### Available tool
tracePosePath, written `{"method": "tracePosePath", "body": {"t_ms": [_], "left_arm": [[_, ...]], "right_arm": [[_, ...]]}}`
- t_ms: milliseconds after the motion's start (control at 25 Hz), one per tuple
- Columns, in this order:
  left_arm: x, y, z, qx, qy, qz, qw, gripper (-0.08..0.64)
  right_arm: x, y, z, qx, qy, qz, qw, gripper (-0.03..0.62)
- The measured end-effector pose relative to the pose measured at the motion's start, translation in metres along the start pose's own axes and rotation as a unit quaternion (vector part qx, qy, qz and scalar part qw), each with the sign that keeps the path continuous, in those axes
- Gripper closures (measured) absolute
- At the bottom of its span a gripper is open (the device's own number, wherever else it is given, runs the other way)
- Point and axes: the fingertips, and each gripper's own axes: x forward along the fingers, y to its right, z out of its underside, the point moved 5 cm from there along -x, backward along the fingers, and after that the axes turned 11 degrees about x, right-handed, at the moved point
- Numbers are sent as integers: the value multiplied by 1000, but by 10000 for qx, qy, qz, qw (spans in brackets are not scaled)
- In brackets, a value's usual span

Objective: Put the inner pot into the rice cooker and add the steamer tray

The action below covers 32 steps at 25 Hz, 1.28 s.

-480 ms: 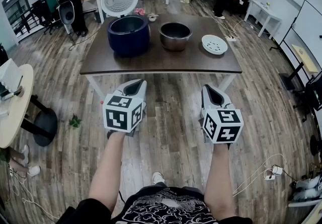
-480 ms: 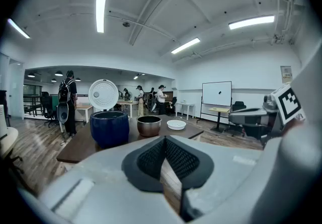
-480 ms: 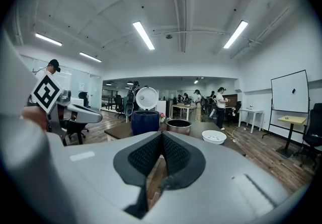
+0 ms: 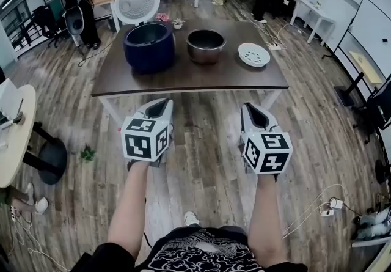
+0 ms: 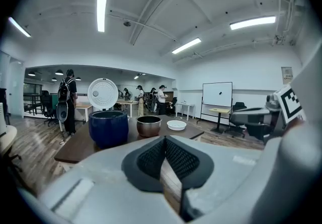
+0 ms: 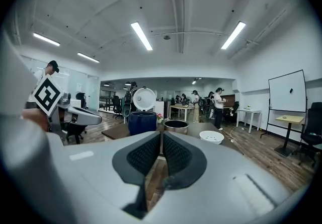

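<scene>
On a dark brown table point(image 4: 183, 78) stand a dark blue rice cooker point(image 4: 148, 46) with its white lid point(image 4: 137, 3) raised, a metal inner pot point(image 4: 205, 45) to its right, and a white steamer tray point(image 4: 253, 54) further right. The same three show in the left gripper view: cooker point(image 5: 108, 127), pot point(image 5: 149, 125), tray point(image 5: 176, 125). Both grippers are held in front of the table, well short of it. My left gripper point(image 4: 157, 106) is shut and empty, as is my right gripper point(image 4: 252, 112). The right gripper view shows the cooker point(image 6: 142, 122), pot point(image 6: 176, 126) and tray point(image 6: 211, 137).
Wooden floor lies between me and the table. A round white table point(image 4: 12, 136) and a black stool point(image 4: 52, 158) stand at the left. Cables and a power strip point(image 4: 333, 206) lie on the floor at the right. People stand by tables at the far end of the room.
The table and its objects sit slightly lower-left and nearer in the head view. Both grippers stay shut, shifted a little to the left.
</scene>
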Motion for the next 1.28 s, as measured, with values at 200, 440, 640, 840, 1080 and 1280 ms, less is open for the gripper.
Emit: {"method": "tracePosePath", "body": {"t_ms": [200,440,640,840,1080,1280], "left_arm": [[7,7,-2,-16,6,81,10000,546],[19,20,-2,40,-32,117,9999,520],[39,36,-11,54,-72,61,9999,485],[64,48,-22,6,-99,-98,9999,459],[98,54,-31,-169,-167,-254,9994,399],[123,63,-40,-296,-194,-436,9984,326]], "right_arm": [[-1,7,2,38,-59,-36,10000,557],[-1,21,7,153,-86,-52,9998,518],[6,44,5,191,-155,-217,9995,472],[23,76,0,273,-193,-416,9986,433],[51,112,-8,369,-264,-623,9970,370],[71,140,-14,385,-357,-890,9946,303]]}}
